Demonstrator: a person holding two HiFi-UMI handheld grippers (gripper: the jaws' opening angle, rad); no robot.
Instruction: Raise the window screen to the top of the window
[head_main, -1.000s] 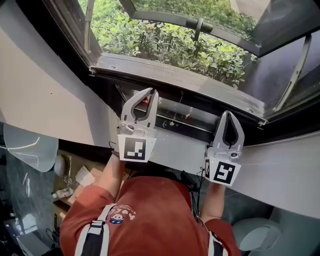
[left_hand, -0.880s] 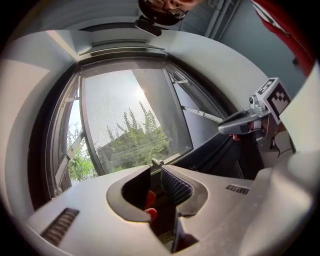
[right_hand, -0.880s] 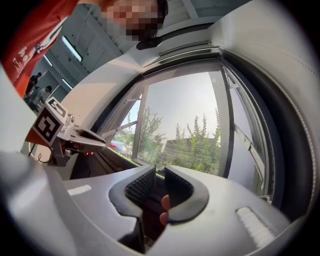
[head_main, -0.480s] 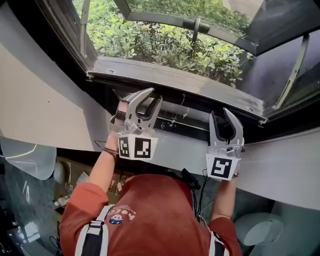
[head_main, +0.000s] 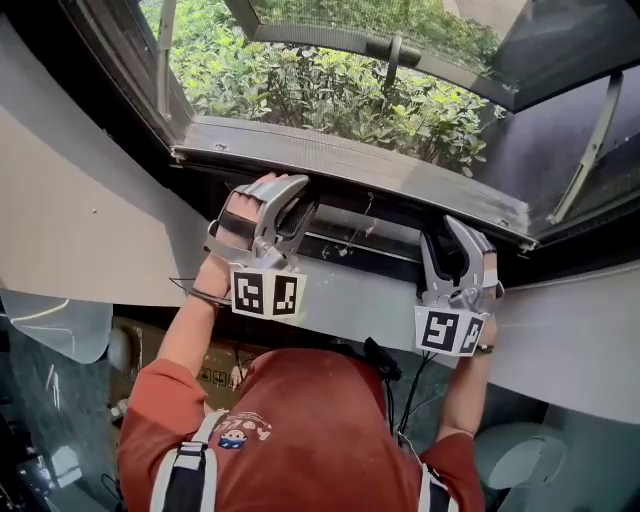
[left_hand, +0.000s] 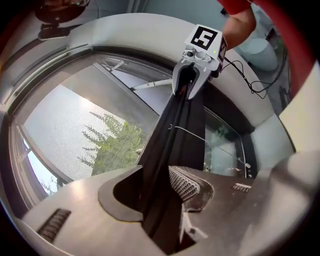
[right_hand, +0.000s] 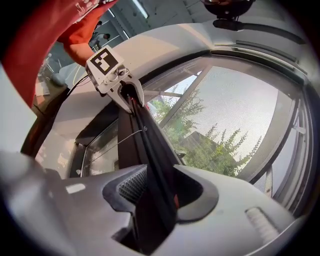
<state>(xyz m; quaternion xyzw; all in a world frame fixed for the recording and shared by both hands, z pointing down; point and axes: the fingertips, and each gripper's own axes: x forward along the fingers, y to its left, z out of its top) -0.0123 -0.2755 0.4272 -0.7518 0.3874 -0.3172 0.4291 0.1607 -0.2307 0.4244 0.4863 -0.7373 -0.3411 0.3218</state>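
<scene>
The window screen's dark bottom rail runs below the grey sill. My left gripper and right gripper both reach onto this rail, rolled on their sides. In the left gripper view the rail passes between the left gripper's jaws, which are opening, with a gap beside the rail. The right gripper shows at the rail's far end. In the right gripper view the rail lies between the opening jaws of the right gripper. Grey mesh spans the window.
Green bushes lie outside beyond the sill. A tilted window sash with a stay arm stands at the right. A pale wall ledge runs under the window. The person's red shirt fills the bottom.
Both grippers have rolled from flat onto their sides and closed in on the dark rail. Their jaws, shut a second ago, have spread apart round the rail.
</scene>
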